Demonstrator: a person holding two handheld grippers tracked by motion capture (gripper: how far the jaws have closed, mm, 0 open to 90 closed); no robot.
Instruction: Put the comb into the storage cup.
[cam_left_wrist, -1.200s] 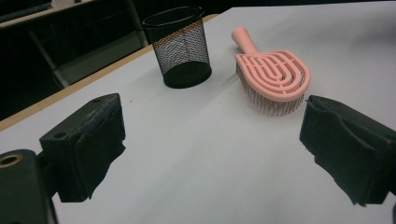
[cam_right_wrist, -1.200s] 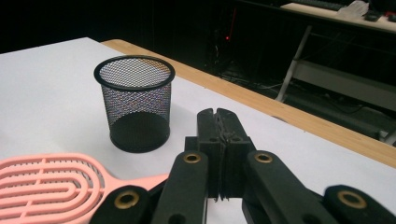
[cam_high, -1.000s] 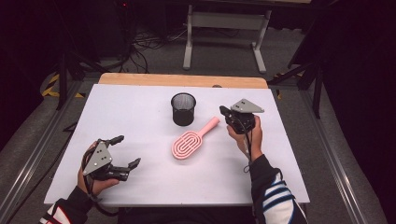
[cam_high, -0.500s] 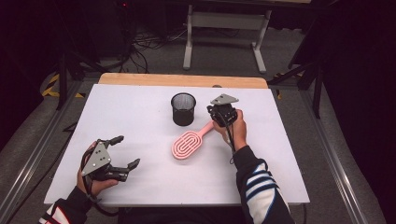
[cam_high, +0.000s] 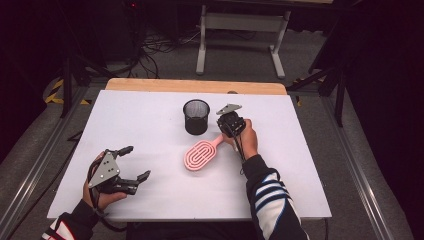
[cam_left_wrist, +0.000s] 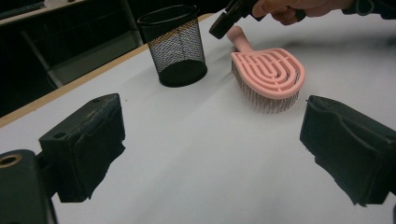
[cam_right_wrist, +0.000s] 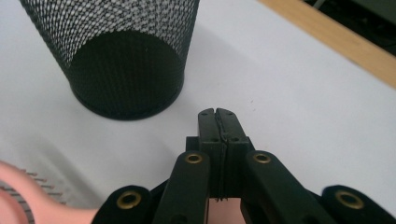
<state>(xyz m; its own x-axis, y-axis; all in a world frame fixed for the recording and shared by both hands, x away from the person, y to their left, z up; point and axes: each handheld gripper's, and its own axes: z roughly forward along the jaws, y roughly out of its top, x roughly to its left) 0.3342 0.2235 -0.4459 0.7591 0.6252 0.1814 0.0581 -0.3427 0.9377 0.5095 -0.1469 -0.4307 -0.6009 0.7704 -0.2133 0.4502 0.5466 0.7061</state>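
Near the table's (cam_high: 150, 107) far edge, the right gripper (cam_right_wrist: 217, 116), jaws pressed together empty, hovers above the pink brush (cam_high: 201, 154) handle. Descending clenched, it could shove the brush into the mesh cup (cam_high: 196, 116). The left gripper (cam_high: 136, 164) rests wide apart.

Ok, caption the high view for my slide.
Right tool, shut, over the pink hairbrush handle beside a black mesh cup; left tool rests open.

Right gripper (cam_right_wrist: 218, 113) shut, left gripper (cam_high: 134, 163) agape
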